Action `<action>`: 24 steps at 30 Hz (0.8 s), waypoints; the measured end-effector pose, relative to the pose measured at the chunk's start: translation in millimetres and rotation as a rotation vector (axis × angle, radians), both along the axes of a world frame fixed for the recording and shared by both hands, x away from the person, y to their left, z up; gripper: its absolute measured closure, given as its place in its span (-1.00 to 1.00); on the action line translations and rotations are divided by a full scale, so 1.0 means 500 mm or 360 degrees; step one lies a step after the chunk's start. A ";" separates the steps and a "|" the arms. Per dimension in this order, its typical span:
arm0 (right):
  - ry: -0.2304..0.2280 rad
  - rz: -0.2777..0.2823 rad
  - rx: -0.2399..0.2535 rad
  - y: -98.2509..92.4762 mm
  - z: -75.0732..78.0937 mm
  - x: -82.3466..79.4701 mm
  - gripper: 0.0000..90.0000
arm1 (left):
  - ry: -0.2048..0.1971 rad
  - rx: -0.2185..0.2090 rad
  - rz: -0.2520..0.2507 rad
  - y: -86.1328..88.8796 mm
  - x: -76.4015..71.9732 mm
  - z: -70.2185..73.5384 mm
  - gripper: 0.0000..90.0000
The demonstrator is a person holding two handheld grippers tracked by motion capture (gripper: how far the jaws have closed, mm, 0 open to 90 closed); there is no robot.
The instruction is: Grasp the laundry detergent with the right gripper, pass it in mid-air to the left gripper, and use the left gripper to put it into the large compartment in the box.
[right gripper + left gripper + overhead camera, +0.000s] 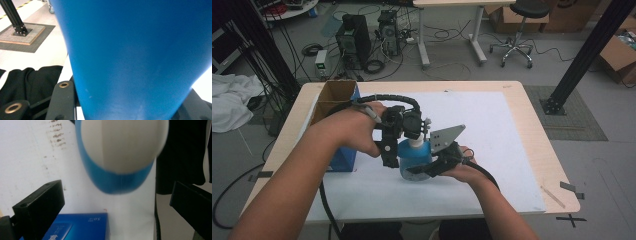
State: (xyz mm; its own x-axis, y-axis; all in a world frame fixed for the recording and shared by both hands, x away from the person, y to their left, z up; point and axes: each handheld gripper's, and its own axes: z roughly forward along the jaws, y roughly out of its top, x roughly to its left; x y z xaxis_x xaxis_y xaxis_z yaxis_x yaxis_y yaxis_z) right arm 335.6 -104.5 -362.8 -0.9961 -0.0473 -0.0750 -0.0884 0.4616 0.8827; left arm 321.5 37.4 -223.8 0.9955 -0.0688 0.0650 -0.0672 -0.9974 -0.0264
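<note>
Your right gripper squeezes blue bottle tight. Your left gripper, jaws wide apart, empty, over white cap. Blue box at 6 o'clock, writing too blurry.

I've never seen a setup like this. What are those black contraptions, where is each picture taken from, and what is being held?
A person holds a hand-held gripper in each hand, a two-jaw clamp with its own camera. The high view looks down on the table from above; the other two views ride on the grippers. The right hand-held gripper is shut on a blue bottle with a white cap, lifted over the white sheet. The left hand-held gripper stands open at the cap, not gripping it. A blue box and an open cardboard box sit at the left.
</note>
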 end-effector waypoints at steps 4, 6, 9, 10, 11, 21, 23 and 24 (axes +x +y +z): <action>0.0008 0.0007 -0.0001 0.011 -0.006 -0.002 0.05 | 0.0024 -0.0015 -0.0001 -0.003 0.000 -0.014 -1.00; 0.0006 0.0019 0.0006 0.017 -0.009 -0.003 0.05 | 0.0028 -0.0032 -0.0001 -0.003 0.000 -0.022 -1.00; -0.0003 0.0027 0.0011 0.027 -0.012 -0.004 0.05 | 0.0037 -0.0039 -0.0008 -0.002 -0.001 -0.029 -1.00; -0.0004 0.0028 0.0013 0.030 -0.013 -0.005 0.05 | 0.0041 -0.0040 -0.0006 -0.001 -0.001 -0.032 -1.00; 0.0001 0.0030 0.0014 0.035 -0.014 -0.006 0.05 | 0.0044 -0.0041 -0.0003 0.000 -0.002 -0.035 -1.00; 0.0040 0.0023 -0.0015 0.060 -0.016 -0.013 0.05 | 0.0042 -0.0043 0.0009 0.008 -0.004 -0.049 -1.00; 0.0049 0.0014 -0.0020 0.063 -0.017 -0.014 0.05 | 0.0039 -0.0042 0.0009 0.008 -0.005 -0.049 -1.00; 0.0025 0.0027 -0.0010 0.066 -0.018 -0.012 0.05 | 0.0038 -0.0047 0.0010 0.009 -0.005 -0.050 -1.00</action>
State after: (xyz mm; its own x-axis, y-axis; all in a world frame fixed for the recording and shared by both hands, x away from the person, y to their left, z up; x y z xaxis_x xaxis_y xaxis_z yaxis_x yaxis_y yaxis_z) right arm 329.7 -71.4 -371.8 -0.9962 -0.0644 -0.0587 -0.0820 0.4654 0.8813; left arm 318.9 41.7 -248.6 0.9972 -0.0611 0.0431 -0.0614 -0.9981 0.0044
